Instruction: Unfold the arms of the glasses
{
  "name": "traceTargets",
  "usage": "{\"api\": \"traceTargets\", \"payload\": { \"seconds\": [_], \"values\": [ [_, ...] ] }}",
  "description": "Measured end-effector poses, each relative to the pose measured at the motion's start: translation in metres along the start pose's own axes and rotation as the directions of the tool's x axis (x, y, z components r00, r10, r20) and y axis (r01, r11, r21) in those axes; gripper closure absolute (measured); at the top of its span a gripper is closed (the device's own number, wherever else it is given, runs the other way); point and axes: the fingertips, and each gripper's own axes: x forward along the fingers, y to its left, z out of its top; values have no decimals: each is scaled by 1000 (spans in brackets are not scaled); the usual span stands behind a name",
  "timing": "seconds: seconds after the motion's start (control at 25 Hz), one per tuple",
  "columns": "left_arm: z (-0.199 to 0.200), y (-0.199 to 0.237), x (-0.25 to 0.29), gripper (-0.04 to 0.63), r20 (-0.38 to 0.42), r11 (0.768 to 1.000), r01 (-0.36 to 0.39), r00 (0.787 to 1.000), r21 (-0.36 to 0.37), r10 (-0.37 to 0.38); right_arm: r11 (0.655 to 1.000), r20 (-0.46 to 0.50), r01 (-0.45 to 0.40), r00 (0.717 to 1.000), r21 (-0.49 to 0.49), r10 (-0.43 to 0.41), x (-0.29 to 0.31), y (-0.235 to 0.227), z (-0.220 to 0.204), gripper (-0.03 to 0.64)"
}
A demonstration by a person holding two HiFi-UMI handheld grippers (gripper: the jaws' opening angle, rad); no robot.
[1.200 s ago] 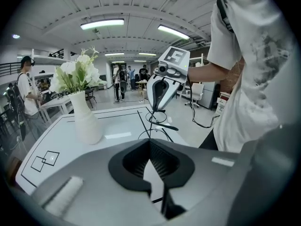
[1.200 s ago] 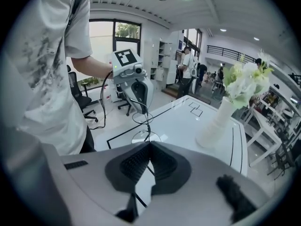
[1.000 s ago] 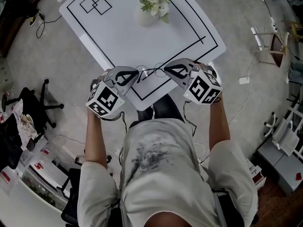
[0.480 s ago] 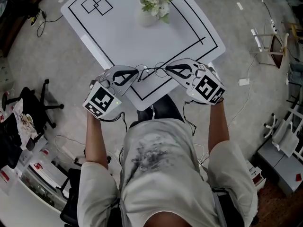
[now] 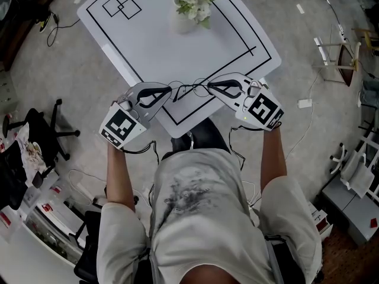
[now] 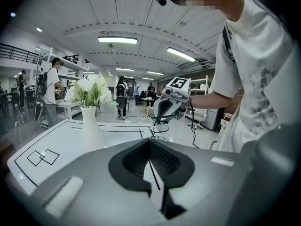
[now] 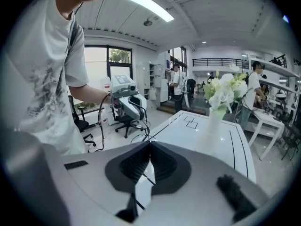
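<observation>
Thin black wire glasses point(image 5: 190, 89) hang in the air over the near corner of the white table point(image 5: 154, 46), stretched between my two grippers. My left gripper point(image 5: 171, 91) is shut on one arm of the glasses, a thin black wire running through its jaws point(image 6: 151, 168). My right gripper point(image 5: 208, 87) is shut on the other arm point(image 7: 148, 177). In the left gripper view the lenses point(image 6: 160, 126) show just past my gripper point(image 6: 149, 142), with the right gripper point(image 6: 169, 106) behind them. The right gripper view shows its own gripper point(image 7: 150, 145) and the left gripper point(image 7: 130, 105) opposite.
A white vase of white flowers point(image 5: 192, 6) stands at the table's far side, and two overlapping black squares point(image 5: 120, 6) are drawn at its far left corner. Office chairs, cables and shelves ring the table. People stand in the background point(image 6: 51, 86).
Both grippers have risen a little with the glasses between them. Their marker cubes have swung outward, the left one to the left and the right one to the right.
</observation>
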Motion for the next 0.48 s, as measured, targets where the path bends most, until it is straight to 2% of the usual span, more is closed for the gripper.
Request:
{"api": "traceTargets", "payload": {
  "seconds": [0.48],
  "values": [
    [11, 0, -6, 588, 55, 999, -20, 998, -27, 21, 999, 63, 10, 998, 37, -12, -6, 0, 6, 600]
  ]
}}
